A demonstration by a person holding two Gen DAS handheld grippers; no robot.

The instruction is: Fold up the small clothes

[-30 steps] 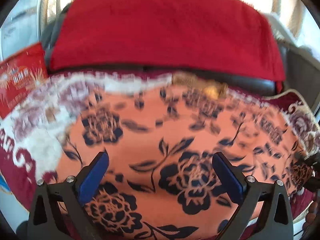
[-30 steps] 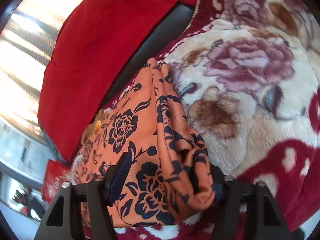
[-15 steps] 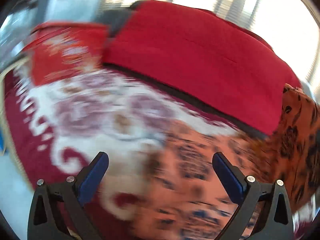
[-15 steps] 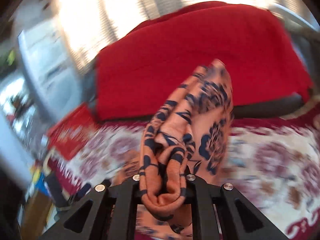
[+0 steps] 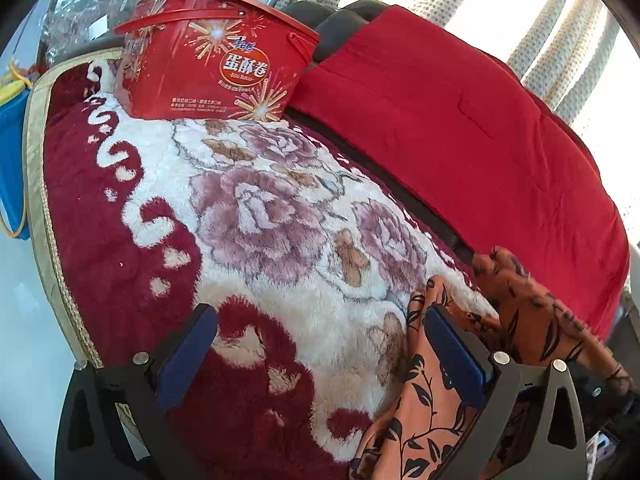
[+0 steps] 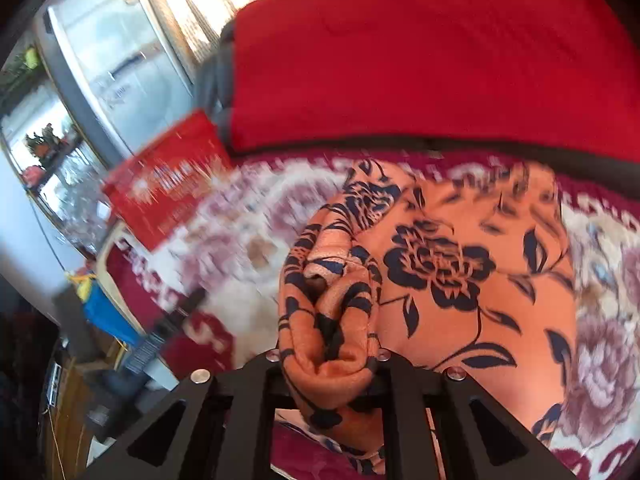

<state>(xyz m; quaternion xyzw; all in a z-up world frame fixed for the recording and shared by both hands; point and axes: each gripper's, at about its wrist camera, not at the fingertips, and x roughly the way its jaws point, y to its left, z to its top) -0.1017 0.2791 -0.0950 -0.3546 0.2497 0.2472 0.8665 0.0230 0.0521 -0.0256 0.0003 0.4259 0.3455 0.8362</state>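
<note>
An orange garment with dark blue flowers (image 6: 460, 280) lies spread on a plush red-and-white flowered blanket (image 5: 260, 216). My right gripper (image 6: 328, 356) is shut on a bunched fold of this garment, which rises between its fingers. In the left wrist view the garment (image 5: 420, 412) shows only at the lower right, lying against the right finger. My left gripper (image 5: 320, 320) stands open over bare blanket with nothing between its blue pads (image 5: 188, 352).
A red egg-roll tin (image 5: 208, 60) stands on the blanket's far left corner. A red cushion (image 5: 460, 120) lines the back, with curtains behind it. A blue object (image 5: 12, 152) sits beyond the blanket's left edge.
My left gripper has swung left off the garment onto bare blanket, still open. My right gripper has closed tight on the bunched cloth, rolled, and lifted it toward the left.
</note>
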